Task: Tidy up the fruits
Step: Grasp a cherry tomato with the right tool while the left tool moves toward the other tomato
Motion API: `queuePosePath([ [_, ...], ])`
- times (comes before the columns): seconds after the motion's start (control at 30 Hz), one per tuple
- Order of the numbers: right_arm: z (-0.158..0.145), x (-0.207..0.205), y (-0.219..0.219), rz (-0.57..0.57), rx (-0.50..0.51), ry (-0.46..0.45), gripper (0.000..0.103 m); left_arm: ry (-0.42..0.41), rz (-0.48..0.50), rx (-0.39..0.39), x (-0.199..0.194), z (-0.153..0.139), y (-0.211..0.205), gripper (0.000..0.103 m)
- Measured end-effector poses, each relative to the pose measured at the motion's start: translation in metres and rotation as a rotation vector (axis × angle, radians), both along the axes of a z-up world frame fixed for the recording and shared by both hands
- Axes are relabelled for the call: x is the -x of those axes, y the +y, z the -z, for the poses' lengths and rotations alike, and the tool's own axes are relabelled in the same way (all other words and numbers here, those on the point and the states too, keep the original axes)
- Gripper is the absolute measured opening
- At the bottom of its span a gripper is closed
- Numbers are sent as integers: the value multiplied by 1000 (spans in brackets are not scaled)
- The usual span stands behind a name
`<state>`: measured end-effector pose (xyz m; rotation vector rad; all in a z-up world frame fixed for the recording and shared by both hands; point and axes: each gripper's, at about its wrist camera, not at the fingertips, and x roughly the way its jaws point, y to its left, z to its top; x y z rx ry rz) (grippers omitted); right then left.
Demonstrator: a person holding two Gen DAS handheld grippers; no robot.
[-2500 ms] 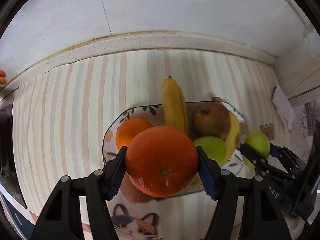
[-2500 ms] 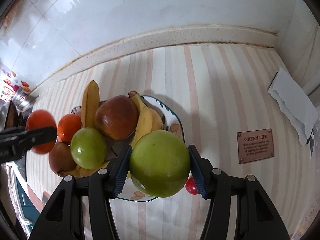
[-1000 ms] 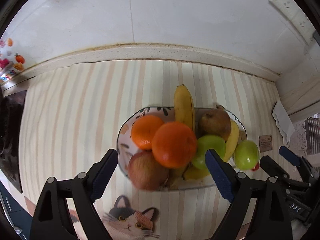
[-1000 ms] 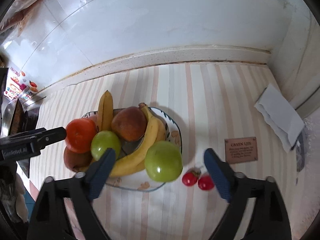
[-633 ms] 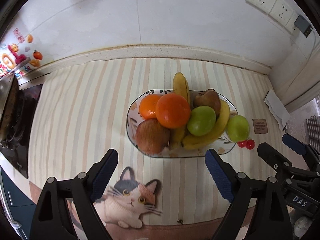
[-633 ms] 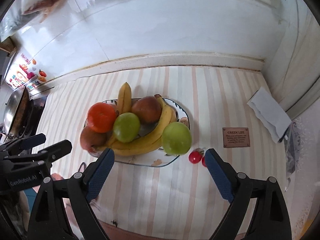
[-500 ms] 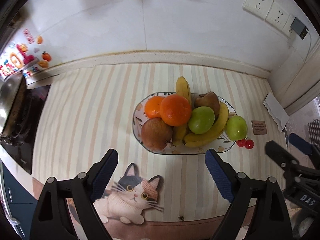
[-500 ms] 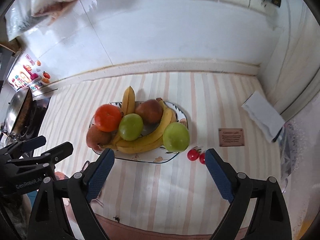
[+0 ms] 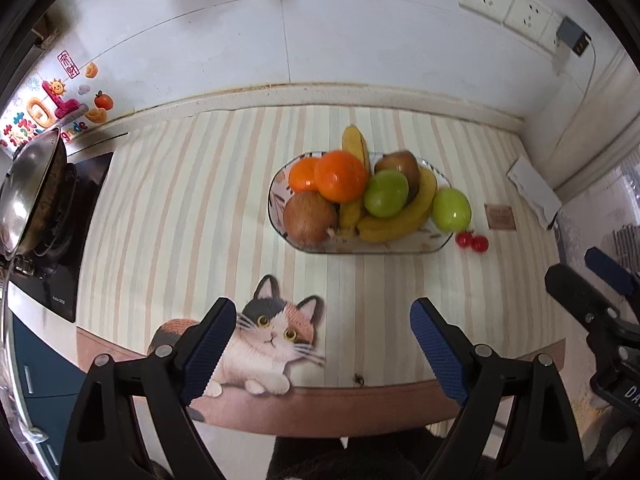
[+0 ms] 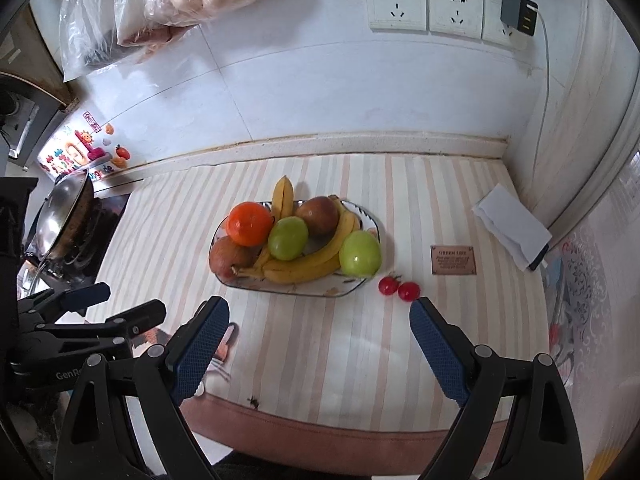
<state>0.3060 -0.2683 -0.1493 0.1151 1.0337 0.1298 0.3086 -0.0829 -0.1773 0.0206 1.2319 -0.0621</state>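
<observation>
Both your left gripper (image 9: 320, 354) and right gripper (image 10: 320, 354) hang empty, jaws wide, above the counter edge. Fruit sits piled on the plate (image 10: 320, 290); two cherry tomatoes (image 10: 399, 288) lie just beside it. Looks like the wrap-up; next, pinch those gently.

L gripper (image 9: 322, 350) jaws wide, empty; fruit plate (image 9: 434, 246) beyond, 2 cherry tomatoes (image 9: 472, 242) beside.

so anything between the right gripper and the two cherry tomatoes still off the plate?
Nothing visible. The right gripper is open and empty, and only bare striped mat lies between it and the cherry tomatoes. They sit beside the plate, near the green apple.
</observation>
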Motion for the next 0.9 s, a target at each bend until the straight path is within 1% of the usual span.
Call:
queuePosePath([
  [0.2, 8, 0, -7, 0, -32, 22, 94, 18, -8, 7, 3, 6, -6, 89],
  [0.33, 25, -12, -22, 3, -97, 61, 94, -1, -14, 9, -2, 7, -13, 89],
  [0.4, 41, -21, -40, 29, -127, 89, 94, -36, -17, -16, -8, 11, -19, 89],
  [0.43, 48, -23, -46, 43, -131, 87, 94, -53, -17, -36, -11, 13, -22, 89],
  [0.53, 75, -33, -75, 111, -105, 93, 93, -101, -1, -100, -21, 24, -39, 89],
  [0.57, 85, -37, -83, 123, -101, 93, 87, -111, 6, -120, -24, 29, -45, 89],
  [0.6, 97, -41, -92, 139, -91, 108, 77, -119, 18, -140, -28, 36, -53, 89],
  [0.67, 119, -49, -105, 155, -94, 133, 68, -113, 37, -168, -34, 48, -65, 89],
  [0.73, 137, -57, -113, 153, -98, 132, 66, -115, 65, -180, -39, 60, -78, 89],
  [0.8, 154, -68, -117, 142, -95, 138, 62, -103, 91, -208, -44, 74, -90, 89],
  [0.87, 168, -78, -118, 122, -110, 141, 60, -93, 111, -221, -47, 85, -98, 89],
  [0.9, 174, -82, -116, 107, -104, 136, 58, -86, 120, -227, -49, 91, -102, 89],
])
